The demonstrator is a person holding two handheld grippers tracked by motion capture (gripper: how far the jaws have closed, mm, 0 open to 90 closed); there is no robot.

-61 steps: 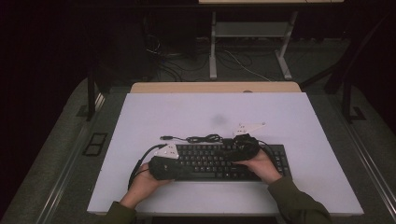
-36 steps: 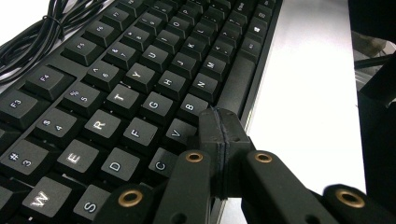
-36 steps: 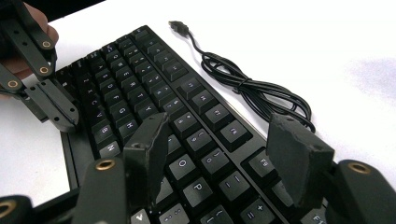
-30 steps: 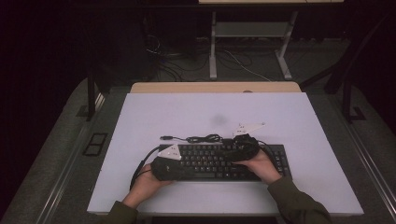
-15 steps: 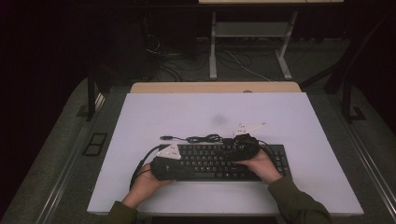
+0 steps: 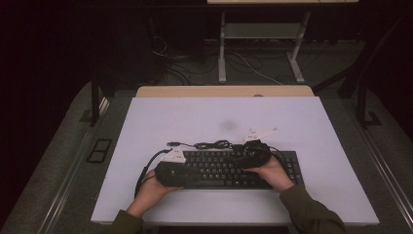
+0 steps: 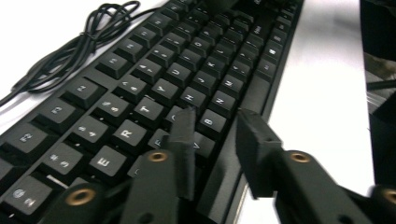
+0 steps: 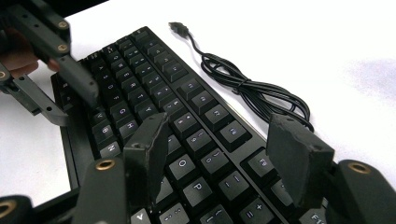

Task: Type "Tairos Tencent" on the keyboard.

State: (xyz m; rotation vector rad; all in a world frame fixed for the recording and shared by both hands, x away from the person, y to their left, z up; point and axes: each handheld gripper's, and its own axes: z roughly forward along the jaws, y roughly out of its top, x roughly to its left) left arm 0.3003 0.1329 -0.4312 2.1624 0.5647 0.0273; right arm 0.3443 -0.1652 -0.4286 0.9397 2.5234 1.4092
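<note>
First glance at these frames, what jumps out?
A black keyboard lies near the front edge of the white table, with a hand-held claw at each end. The left claw hovers over the keys near the space bar; its jaws have just been opening, with nothing clamped. The right claw stands open above the right-hand keys, and the keyboard's bundled cable lies loose on the table just behind it.

Both grippers are black: the left gripper [image 7: 215,140] and right gripper [image 8: 219,154] have blocky jaws with brass-ringed screw holes; olive sleeves [image 6: 307,209] cover the forearms.
</note>
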